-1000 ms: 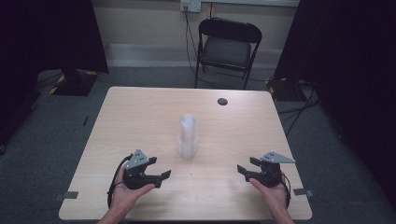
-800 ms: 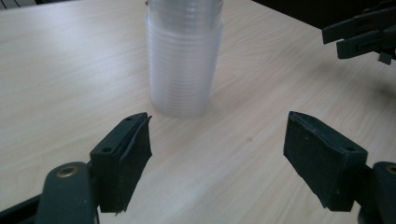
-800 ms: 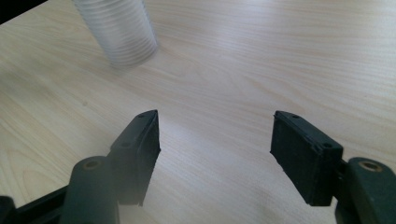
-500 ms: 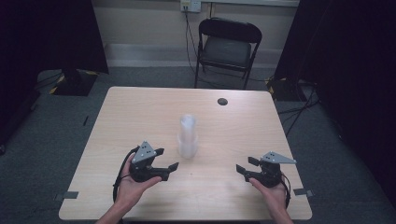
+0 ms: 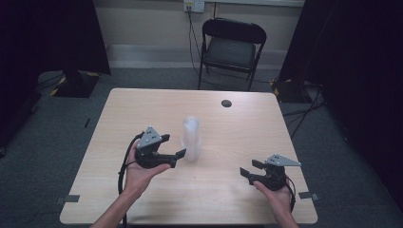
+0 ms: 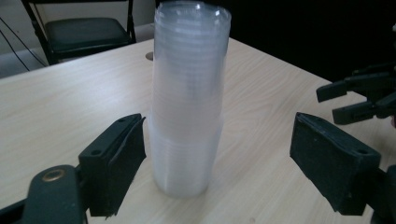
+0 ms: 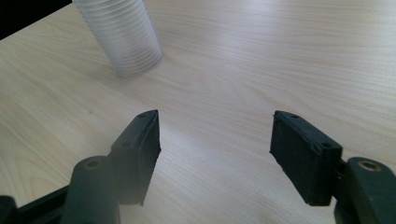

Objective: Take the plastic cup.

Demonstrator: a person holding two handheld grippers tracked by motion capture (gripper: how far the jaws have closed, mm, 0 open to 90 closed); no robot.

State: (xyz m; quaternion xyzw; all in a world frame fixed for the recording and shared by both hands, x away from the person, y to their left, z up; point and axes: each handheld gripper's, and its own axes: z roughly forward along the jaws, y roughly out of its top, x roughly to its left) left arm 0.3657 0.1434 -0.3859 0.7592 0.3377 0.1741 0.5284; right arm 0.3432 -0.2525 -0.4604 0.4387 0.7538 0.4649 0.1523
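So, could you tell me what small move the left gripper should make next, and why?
Probably ease the left gripper forward until its open jaws, which have just been opening, straddle the cup stack, then close. The stack stands upright on the table, nearer one pad, with nothing pressed on it yet.

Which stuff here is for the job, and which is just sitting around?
For the job:
- stack of clear cups
- left gripper, open, at the stack
- right gripper, open, apart from it

Just there:
- small dark disc
- folding chair
- table
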